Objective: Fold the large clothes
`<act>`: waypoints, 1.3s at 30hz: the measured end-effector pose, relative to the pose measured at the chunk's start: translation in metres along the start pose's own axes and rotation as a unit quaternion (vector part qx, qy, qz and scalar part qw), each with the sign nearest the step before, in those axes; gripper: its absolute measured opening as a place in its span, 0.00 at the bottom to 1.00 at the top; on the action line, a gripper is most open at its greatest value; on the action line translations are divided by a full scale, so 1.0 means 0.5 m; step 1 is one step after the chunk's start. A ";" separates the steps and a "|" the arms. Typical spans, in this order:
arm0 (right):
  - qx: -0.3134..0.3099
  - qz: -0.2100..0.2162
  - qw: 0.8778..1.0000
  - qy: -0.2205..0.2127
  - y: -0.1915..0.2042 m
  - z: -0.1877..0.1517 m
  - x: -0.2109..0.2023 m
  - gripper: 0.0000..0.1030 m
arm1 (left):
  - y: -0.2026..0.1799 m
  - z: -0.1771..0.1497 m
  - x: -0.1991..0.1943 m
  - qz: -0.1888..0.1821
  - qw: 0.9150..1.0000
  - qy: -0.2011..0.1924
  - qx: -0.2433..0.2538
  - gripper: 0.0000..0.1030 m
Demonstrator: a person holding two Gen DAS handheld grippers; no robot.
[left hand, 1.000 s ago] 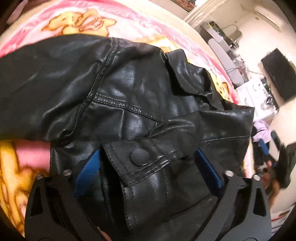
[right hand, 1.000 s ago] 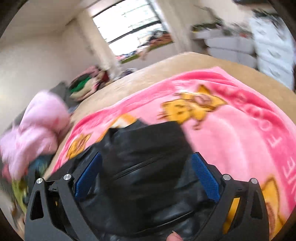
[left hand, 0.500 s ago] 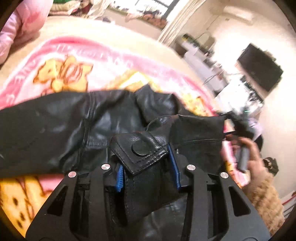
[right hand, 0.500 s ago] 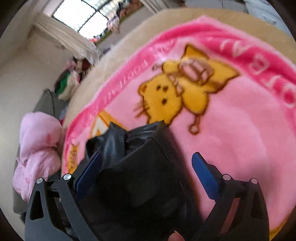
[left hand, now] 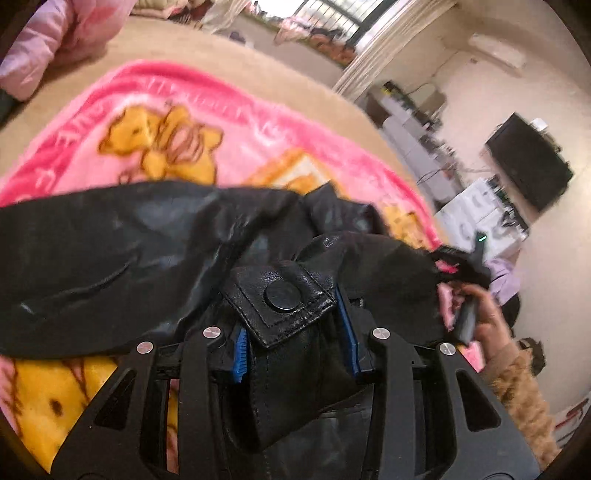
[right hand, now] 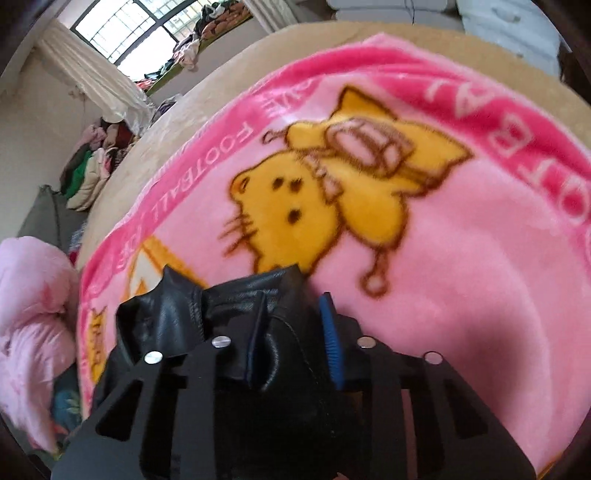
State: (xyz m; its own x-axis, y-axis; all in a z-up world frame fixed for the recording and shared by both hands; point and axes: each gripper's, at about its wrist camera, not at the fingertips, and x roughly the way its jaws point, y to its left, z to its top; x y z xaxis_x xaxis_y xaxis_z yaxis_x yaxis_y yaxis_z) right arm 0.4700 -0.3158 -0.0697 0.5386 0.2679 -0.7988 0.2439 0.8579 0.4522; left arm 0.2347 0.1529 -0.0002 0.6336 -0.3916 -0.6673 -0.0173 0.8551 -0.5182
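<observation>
**Both grippers on the black leather jacket, over the pink blanket**

On the pink cartoon blanket (left hand: 229,122) lies a black leather jacket (left hand: 122,254), spread across the lower half of the left wrist view, its far edge reaching the yellow cat print. Blanket sits on a beige surface (left hand: 258,70).

Left gripper (left hand: 295,332): jaws drawn in, blue pads pressing from both sides on a flap of the jacket that carries 1 round black snap button (left hand: 283,295). Flap stands up between the pads, stitched edge toward the camera. Leather bunches below the pads and falls toward the gripper body. Grasp reads as firm.

Right gripper (right hand: 291,339): jaws closing, with a bunched fold of the same jacket (right hand: 229,314) between them. Right blue pad (right hand: 332,339) is visible against the leather; the left pad is mostly buried in the fold. The pads look pressed on the material. A pointed piece of leather sticks up just left of the grasp. Beyond it the blanket shows the yellow cat (right hand: 332,192) and white lettering along the darker pink border.

Right edge of the left wrist view: a person's hand (left hand: 480,310) in a tan fuzzy sleeve (left hand: 524,398), holding a dark gripper handle, blurred, at the jacket's far end.

Background: pink padded bedding (right hand: 29,332) beside the blanket, a clothes pile (right hand: 96,162) near the window (right hand: 147,29), a dark screen (left hand: 528,162) on the wall.
</observation>
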 end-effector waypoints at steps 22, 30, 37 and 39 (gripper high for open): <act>-0.103 0.057 0.993 0.002 -0.032 -0.097 -0.080 0.25 | 0.008 -0.015 0.055 0.057 0.998 0.029 0.022 0.31; -0.111 0.005 0.994 -0.019 -0.062 -0.109 -0.065 0.26 | -0.004 -0.038 0.105 0.071 0.995 0.064 0.038 0.32; -0.160 -0.019 0.984 -0.075 -0.028 -0.130 -0.154 0.47 | -0.001 -0.031 0.099 0.067 0.995 0.056 0.039 0.40; -0.180 -0.001 0.979 -0.093 -0.008 -0.153 -0.193 0.50 | -0.005 -0.028 0.091 0.069 0.995 0.051 0.042 0.44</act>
State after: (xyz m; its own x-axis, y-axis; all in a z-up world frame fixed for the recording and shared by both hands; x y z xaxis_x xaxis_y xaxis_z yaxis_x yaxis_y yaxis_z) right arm 0.3551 -0.3117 -0.0248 0.6835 0.2106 -0.6989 -0.0373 0.9663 0.2547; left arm 0.2525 0.1281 -0.0368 0.5476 -0.2980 -0.7819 -0.0312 0.9265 -0.3750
